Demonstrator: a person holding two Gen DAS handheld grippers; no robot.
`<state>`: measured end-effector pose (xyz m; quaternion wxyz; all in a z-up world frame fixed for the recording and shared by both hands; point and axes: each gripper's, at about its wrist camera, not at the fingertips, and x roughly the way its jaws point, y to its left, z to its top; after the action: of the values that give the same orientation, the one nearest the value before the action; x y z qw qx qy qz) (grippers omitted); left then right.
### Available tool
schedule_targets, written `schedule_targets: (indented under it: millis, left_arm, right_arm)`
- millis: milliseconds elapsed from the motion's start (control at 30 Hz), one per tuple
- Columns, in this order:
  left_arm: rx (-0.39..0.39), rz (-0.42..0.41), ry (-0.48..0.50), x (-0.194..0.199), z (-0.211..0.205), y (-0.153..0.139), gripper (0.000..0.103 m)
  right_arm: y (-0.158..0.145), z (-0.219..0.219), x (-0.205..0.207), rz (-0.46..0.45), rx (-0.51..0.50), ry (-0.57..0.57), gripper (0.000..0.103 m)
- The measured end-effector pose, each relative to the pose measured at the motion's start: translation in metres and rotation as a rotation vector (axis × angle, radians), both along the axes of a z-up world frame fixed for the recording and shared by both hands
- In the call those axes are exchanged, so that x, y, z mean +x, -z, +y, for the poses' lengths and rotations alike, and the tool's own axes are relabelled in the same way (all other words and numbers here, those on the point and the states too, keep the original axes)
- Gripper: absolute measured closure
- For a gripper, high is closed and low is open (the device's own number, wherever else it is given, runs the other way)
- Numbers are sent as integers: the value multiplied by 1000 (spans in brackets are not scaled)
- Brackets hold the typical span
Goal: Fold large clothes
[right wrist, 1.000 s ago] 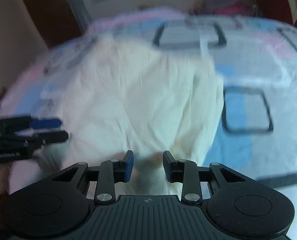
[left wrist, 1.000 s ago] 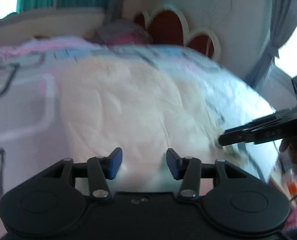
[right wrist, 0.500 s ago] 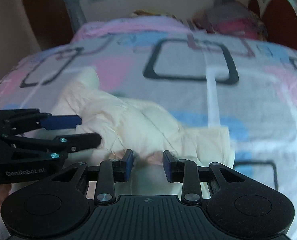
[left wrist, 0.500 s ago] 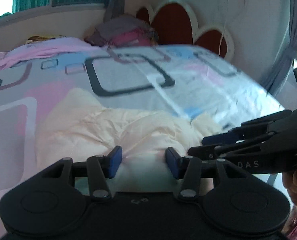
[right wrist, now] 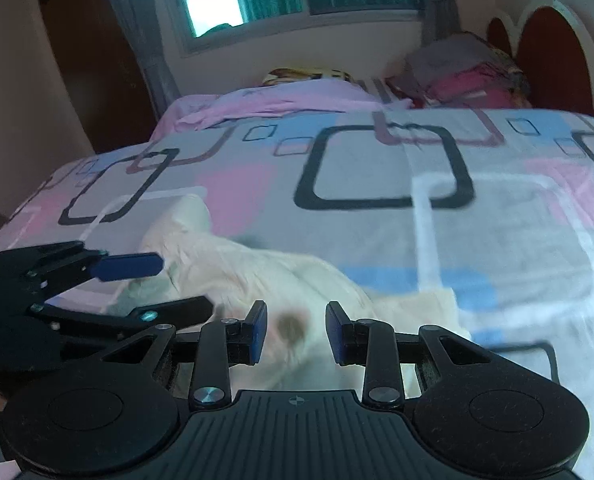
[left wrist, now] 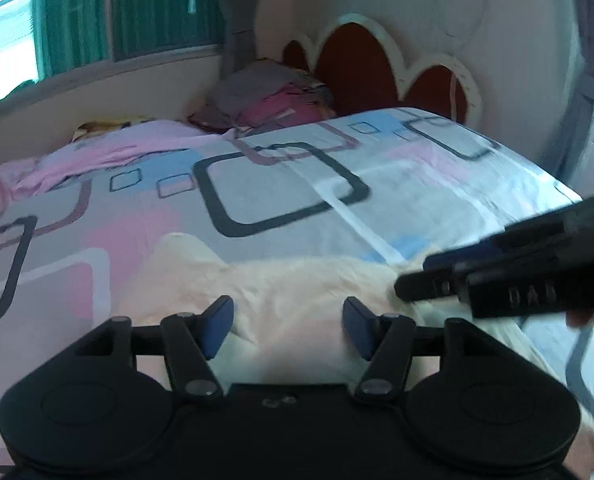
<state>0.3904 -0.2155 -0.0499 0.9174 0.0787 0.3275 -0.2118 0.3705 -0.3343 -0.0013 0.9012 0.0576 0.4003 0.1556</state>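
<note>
While the bed [left wrist: 337,184] is filling most of both views, its sheet is showing grey, pink and blue blocks with dark rounded squares. At 12 o'clock in the left wrist view the scalloped red headboard [left wrist: 357,68] is standing against the wall, and a window with green curtains [left wrist: 73,20] is sitting at 10 o'clock. A pink blanket [left wrist: 109,152] is lying along the far edge of the bed at 10 to 11 o'clock, with a pile of grey and magenta clothes [left wrist: 273,96] just beside it at 12 o'clock.

The cream garment [left wrist: 297,292] is lying bunched on the near part of the sheet, at 6 o'clock in the left view, 1 end poking toward 9 o'clock; in the right view it is at 6 to 7 o'clock [right wrist: 233,268], partly blurred.

The left gripper [left wrist: 289,322] is hovering low over the garment, jaws about half open and just having been opening; cloth is lying between the blue pads, but the pads are not pressing on it. In the right view the same gripper [right wrist: 169,284] is coming in from 9 o'clock, its 2 fingers spread over the cloth.

The right gripper [right wrist: 293,334] is sitting at a narrow gap with cream fabric between its pads; whether it is actually pinching the cloth I cannot tell. In the left view it [left wrist: 421,276] is entering from 3 o'clock, blurred, tips at the garment's edge.
</note>
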Motion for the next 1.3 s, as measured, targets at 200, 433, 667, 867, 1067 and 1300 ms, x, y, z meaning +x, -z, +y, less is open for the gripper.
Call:
schedule_targets:
  millis: [200,433,667,867,1067,1300]
  left_arm:
    - [-35,38,-100,34,21,-1,51]
    - [-34,192,-69,65,26,28,50]
    - [6,173,-50,57,23,28,50]
    - [-81,54,14,-14,45,-18,48]
    - [-109,99,62,-104,55,-21,51]
    - [-47,182,87,-133,45,9,51]
  right_arm:
    - [8,13,32,41,32,-14,71]
    - [46,29,54,146,-69,-11,71]
    - [45,17,44,147,-32,28,71]
    - [-12,5,-25,30,-7,-38,71]
    - [-20,9,-98,53,-51,-114,71]
    - [21,15,-126,146,-103,-121,71]
